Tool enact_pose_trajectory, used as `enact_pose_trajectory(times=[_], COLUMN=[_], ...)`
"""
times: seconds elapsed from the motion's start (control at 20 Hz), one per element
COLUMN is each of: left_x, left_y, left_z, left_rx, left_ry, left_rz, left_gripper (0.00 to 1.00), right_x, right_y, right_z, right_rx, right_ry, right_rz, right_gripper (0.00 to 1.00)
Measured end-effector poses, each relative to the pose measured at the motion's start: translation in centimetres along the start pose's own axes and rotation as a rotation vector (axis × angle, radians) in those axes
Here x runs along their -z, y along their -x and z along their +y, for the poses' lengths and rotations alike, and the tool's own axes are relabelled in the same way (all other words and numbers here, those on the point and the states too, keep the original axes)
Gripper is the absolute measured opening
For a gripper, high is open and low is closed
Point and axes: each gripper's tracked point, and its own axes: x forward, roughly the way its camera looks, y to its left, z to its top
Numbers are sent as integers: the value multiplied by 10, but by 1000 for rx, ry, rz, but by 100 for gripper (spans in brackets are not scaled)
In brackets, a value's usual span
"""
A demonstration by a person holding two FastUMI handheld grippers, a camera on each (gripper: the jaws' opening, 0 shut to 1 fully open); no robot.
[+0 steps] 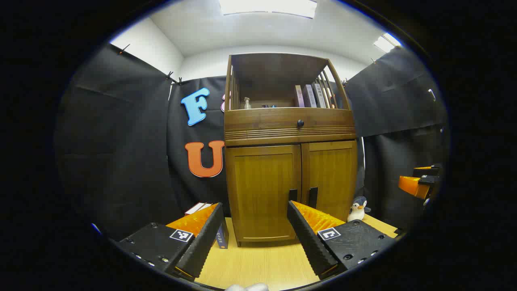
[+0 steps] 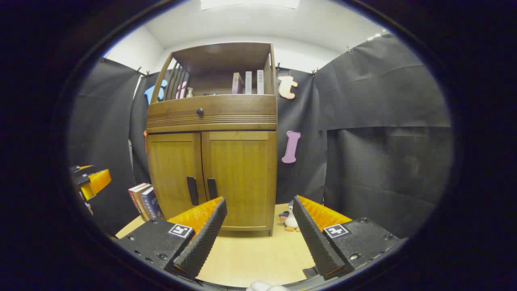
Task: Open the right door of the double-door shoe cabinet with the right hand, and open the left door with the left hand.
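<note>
At the bottom of the left gripper view, the left gripper (image 1: 255, 226) has its fingers spread wide with nothing between them; low in the right gripper view, the right gripper (image 2: 258, 224) is likewise wide apart and empty. Both hang over the pale tabletop (image 1: 258, 262), short of the cabinet.

The shoe cabinet (image 2: 212, 161) stands at the centre of each view, both doors shut. The right door (image 2: 242, 178) and left door (image 2: 173, 173) meet at the middle seam, where two dark vertical handles sit side by side: the right handle (image 2: 211, 188) and the left handle (image 2: 192, 190). The doors look like stiff, solid wood on side hinges, so each should swing rigidly; the slim handles near the seam are likely the best hold, though smooth and possibly slippery.

Count: two doors, two handles, one drawer knob (image 2: 199, 111), three upright books (image 2: 247, 83) on the top shelf, one penguin toy (image 2: 289, 219) at lower right.
</note>
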Motion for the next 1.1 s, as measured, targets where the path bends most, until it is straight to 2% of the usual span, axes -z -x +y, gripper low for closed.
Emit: enact_pose_trajectory(times=[0.5,0.55,0.65,0.9,1.1], left_x=[6,9,14,28,37], left_y=[1,1,3,7,2], left_z=[10,13,15,20,12], left_rx=[2,1,4,7,22], left_ry=[23,23,25,32,26], left_rz=[5,13,28,51,60], left_gripper=[96,100,96,96,96], right_x=[2,2,6,27,44], right_y=[-2,-3,-5,-30,-72], right_z=[15,16,23,32,39], right_rx=[-9,-12,-28,-30,-46], right_ry=[36,41,53,93,86], right_rz=[-6,-8,-10,7,46], right_gripper=[100,100,100,100,100])
